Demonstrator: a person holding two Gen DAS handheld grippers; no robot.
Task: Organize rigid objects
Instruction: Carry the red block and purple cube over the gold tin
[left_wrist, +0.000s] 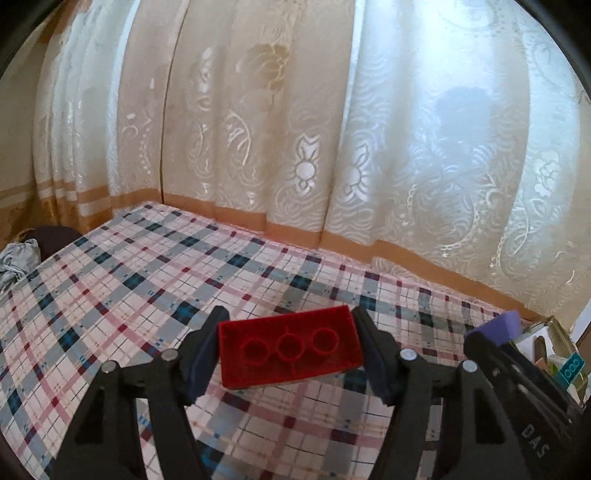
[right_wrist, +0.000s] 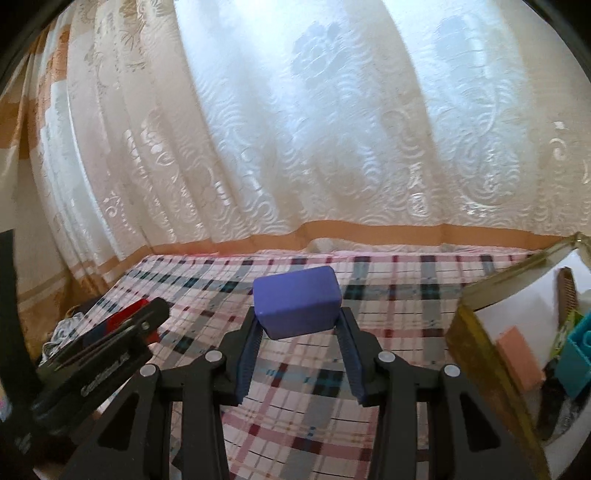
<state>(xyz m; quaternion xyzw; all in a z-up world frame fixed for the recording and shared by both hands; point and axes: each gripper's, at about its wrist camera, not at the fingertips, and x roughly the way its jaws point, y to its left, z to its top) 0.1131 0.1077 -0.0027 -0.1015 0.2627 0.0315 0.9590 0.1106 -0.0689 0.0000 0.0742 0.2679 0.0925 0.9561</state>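
My left gripper (left_wrist: 290, 347) is shut on a red building brick (left_wrist: 290, 349), held by its ends with its hollow underside and three rings facing the camera, above the plaid cloth. My right gripper (right_wrist: 299, 325) is shut on a purple block (right_wrist: 297, 301), also held above the cloth. The purple block (left_wrist: 496, 326) and the right gripper show at the right edge of the left wrist view. The left gripper with the red brick (right_wrist: 123, 314) shows at the left of the right wrist view.
A plaid tablecloth (left_wrist: 147, 280) covers the surface. A lace curtain (left_wrist: 295, 129) hangs behind it. At the right stands a box with a yellowish rim (right_wrist: 476, 332) holding a teal brick (right_wrist: 576, 347) and a pink block (right_wrist: 517, 358). Crumpled cloth (left_wrist: 16, 258) lies at far left.
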